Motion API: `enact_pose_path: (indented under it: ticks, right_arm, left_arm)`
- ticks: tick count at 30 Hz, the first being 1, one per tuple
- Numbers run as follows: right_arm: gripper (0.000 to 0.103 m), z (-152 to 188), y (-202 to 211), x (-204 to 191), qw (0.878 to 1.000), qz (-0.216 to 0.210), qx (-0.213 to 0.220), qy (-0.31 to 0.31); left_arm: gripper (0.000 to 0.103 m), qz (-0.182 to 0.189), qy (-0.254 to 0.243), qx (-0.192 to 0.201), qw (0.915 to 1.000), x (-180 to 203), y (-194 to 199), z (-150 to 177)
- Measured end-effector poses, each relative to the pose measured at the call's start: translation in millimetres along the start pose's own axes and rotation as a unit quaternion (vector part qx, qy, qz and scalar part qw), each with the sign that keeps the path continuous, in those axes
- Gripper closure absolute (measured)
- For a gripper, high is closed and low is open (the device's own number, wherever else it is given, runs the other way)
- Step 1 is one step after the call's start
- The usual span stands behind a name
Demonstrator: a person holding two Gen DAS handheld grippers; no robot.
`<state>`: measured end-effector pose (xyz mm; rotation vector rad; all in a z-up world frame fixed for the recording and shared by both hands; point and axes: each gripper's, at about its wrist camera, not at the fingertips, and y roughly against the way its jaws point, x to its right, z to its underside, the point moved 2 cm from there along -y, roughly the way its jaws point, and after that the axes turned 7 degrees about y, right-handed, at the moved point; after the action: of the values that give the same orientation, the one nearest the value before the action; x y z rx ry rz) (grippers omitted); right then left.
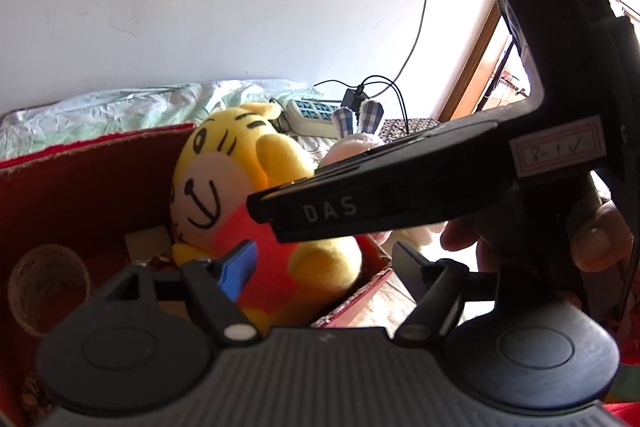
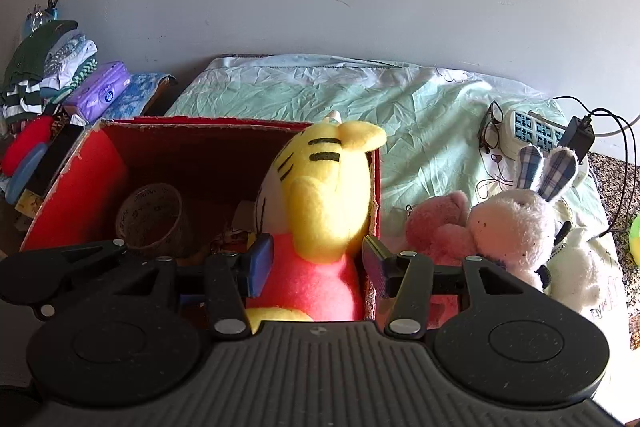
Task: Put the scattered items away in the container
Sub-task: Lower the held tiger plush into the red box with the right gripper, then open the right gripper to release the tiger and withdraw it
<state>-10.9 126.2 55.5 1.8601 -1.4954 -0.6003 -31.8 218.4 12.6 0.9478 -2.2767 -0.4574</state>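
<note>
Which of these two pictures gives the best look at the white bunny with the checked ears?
The right wrist view: the white bunny sits in full sight on the bedsheet, beside a pink plush, outside the red box. In the left wrist view only its checked ears and a bit of head show; the right gripper's body hides the rest.

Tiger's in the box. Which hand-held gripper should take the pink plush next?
Probably the right hand-held gripper: the small pink plush toy lies just beside its open jaws, outside the red cardboard box. The left hand-held gripper faces the yellow plush tiger, its view rightward blocked.
</note>
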Motion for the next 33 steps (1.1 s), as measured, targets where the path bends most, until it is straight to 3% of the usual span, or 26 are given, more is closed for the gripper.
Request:
enact_pose_path:
  ticks: [5, 9, 17, 20, 25, 33]
  right_arm:
    - [0.052, 3.8, 6.2, 5.8, 1.0, -0.008, 0.007, -0.027]
    - [0.059, 6.2, 10.4, 9.3, 0.999, -0.012, 0.015, -0.045]
    - [0.073, -19.8, 15.2, 17.2, 0.994, -0.036, 0.076, -0.074]
    - [0.087, -25.4, 0.3, 14.2, 0.995, -0.051, 0.062, -0.06]
    - [0.088, -26.9, -17.8, 15.4, 0.997, -0.054, 0.027, -0.053]
    - [0.087, -29.7, -18.6, 13.0, 0.998, -0.041, 0.024, -0.032]
  left_arm:
    - [0.021, -0.001, -0.003, -0.004, 1.0, 3.2, -1.7, 0.5]
    - [0.021, 0.002, 0.002, -0.007, 1.0, 0.7, -1.4, 1.4]
    - [0.021, -0.002, 0.016, -0.011, 0.9998, -6.0, -11.2, -1.3]
    - [0.021, -0.01, 0.024, -0.014, 0.9996, -9.1, -17.4, -1.5]
    - [0.02, -0.015, 0.041, -0.031, 0.9985, -20.2, -27.7, 1.7]
    - [0.02, -0.012, 0.046, -0.035, 0.9982, -22.5, -34.4, 1.1]
